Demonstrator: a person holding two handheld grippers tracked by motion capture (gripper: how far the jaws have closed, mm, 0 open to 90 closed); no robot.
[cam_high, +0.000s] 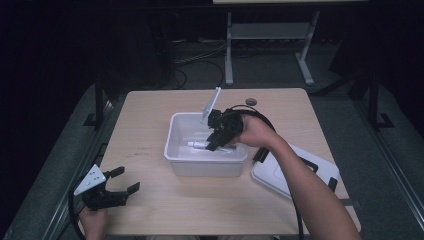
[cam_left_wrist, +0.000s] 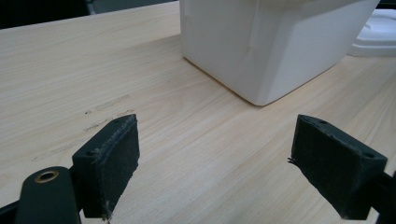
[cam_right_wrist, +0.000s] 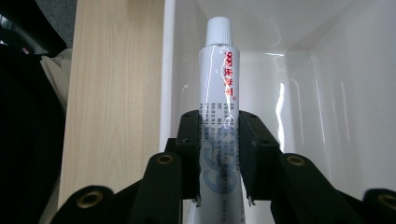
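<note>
A white tube with red print and a ribbed white cap is clamped between the pads of my right gripper. From above, that gripper reaches down into the white plastic bin at the table's middle, and the tube lies low inside it, cap to the left. My left gripper rests near the front left corner of the table, jaws spread wide with bare wood between its pads. The bin's outer wall stands ahead of it.
The bin's white lid with black latches lies on the table right of the bin, under the right forearm. A small round fitting sits near the far edge. Black cables trail from both grippers. A metal frame stands beyond the table.
</note>
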